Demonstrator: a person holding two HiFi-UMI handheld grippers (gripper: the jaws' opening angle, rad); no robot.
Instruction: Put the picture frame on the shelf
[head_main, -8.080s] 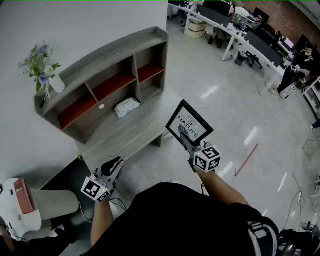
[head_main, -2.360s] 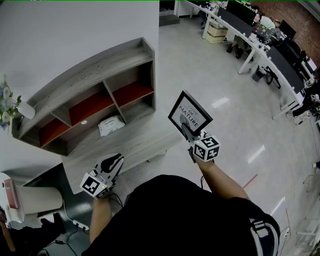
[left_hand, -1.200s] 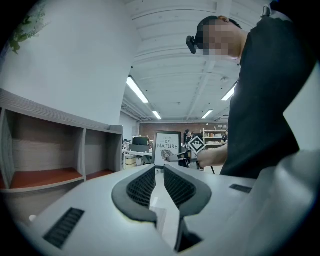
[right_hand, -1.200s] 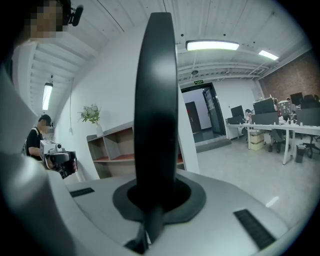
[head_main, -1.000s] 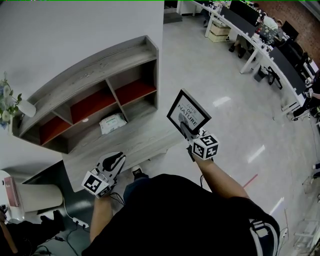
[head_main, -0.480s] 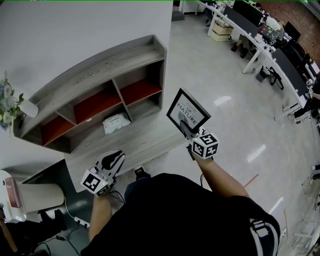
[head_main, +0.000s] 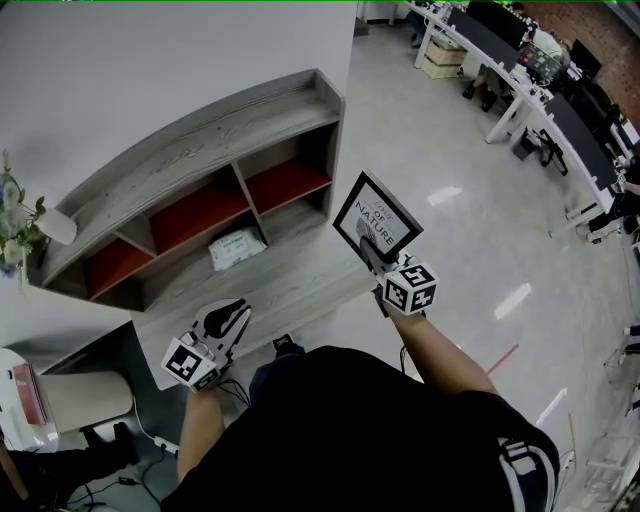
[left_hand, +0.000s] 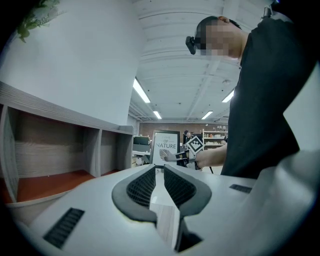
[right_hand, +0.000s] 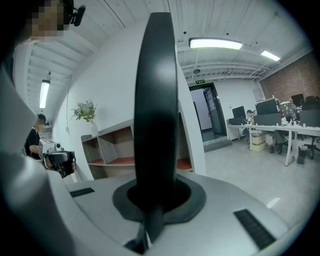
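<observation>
**Desk:** What has the right tool (head_main: 370, 258) got?

**Me:** It's clenched on the lower edge of the picture frame (head_main: 377, 222). In the right gripper view the frame's dark edge stands straight up between the jaws. My left tool (head_main: 232, 312) is closed on nothing, low by the near side of the worktop (head_main: 265, 288).

**Desk:** Where's the frame?

**Me:** In the air, just off the right end of the shelf (head_main: 200, 150), print facing me, touching only my tool.

**Desk:** How will you place it?

**Me:** I'd aim for the top board or the red bay at the right. I'd bring it across upright and seat the bottom edge flat before releasing. My grip is low, so it may tip; I'd lean it back slightly. The packet (head_main: 238, 247) and the vase (head_main: 55, 226) sit well clear of that path.
</observation>
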